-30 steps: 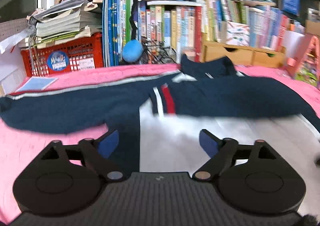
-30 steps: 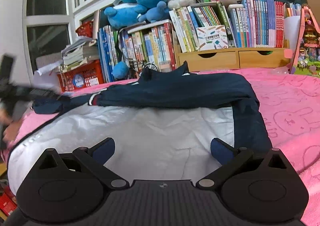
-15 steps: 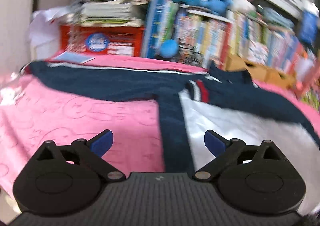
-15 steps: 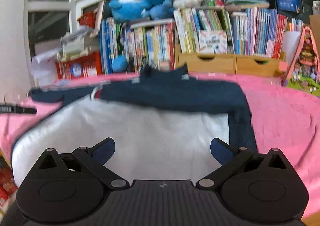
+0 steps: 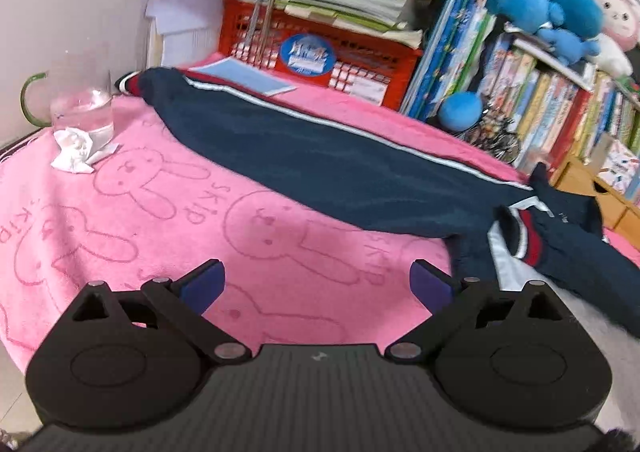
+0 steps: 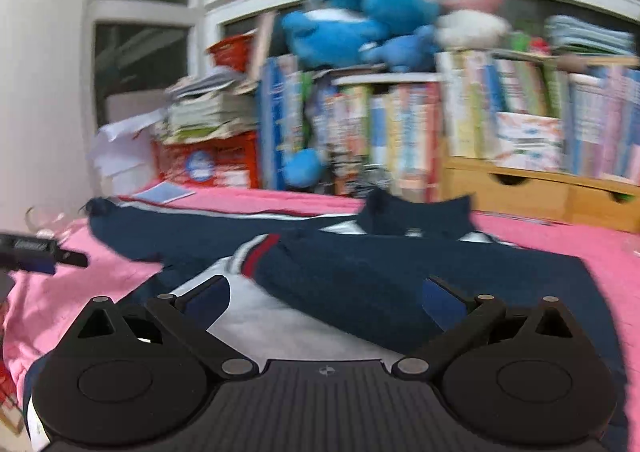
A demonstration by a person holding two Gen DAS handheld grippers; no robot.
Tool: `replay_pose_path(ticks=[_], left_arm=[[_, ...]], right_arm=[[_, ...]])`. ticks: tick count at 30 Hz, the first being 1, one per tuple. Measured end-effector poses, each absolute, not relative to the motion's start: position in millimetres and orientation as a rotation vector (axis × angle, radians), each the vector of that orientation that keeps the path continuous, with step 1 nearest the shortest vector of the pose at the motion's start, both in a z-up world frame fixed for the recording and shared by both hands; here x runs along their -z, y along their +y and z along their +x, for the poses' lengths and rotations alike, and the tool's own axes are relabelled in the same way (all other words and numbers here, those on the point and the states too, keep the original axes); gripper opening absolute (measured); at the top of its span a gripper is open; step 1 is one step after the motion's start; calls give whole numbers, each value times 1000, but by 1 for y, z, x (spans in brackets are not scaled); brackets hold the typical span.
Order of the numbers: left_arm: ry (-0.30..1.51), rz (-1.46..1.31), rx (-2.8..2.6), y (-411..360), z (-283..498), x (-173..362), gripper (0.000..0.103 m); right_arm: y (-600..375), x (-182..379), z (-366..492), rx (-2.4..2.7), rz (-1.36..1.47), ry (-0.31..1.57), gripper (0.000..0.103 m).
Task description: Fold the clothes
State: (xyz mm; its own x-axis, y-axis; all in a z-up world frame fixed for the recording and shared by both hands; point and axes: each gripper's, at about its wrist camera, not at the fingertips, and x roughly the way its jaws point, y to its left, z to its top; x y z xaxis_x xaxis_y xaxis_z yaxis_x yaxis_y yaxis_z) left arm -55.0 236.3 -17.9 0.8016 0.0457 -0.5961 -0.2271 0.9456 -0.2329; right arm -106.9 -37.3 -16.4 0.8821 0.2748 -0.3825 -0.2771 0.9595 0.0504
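A navy jacket with a white body lies on the pink bunny blanket [image 5: 160,212]. Its one sleeve [image 5: 320,156] stretches flat toward the far left corner. The other sleeve, ending in a red and white cuff [image 5: 524,240], is folded across the white body. My left gripper [image 5: 318,274] stands open above bare blanket, just in front of the stretched sleeve, with nothing between its fingers. In the blurred right wrist view my right gripper [image 6: 326,288] hovers open over the jacket [image 6: 360,272], near the folded cuff [image 6: 260,256]. The left gripper [image 6: 40,252] shows at that view's left edge.
A glass mug [image 5: 82,108] of water and a crumpled tissue [image 5: 76,152] sit at the blanket's left corner. Behind the blanket are a red crate [image 5: 320,52] under stacked papers, rows of books [image 5: 520,92], plush toys [image 5: 532,0] and wooden drawers [image 6: 540,192]. A blue booklet [image 5: 248,74] lies by the crate.
The left gripper swung left, off the jacket's body to the blanket beside the stretched sleeve, and rolled. The right gripper moved up and forward over the jacket toward the folded sleeve.
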Motion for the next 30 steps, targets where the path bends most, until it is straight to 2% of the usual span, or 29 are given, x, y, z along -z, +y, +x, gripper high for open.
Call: replay_pose_path(ticks=[9,19,30], left_arm=[[652,-420,-176,262,-17,25,100],[532,-669,-383,315,24,30,103],[550,-610,-534,376,87,35,101]], right_arm=[[6,46,-88,-345,-74,466,103],[29,52,-92,-355,-208,471,103],[26,53,-88,-382,-184,493,103]])
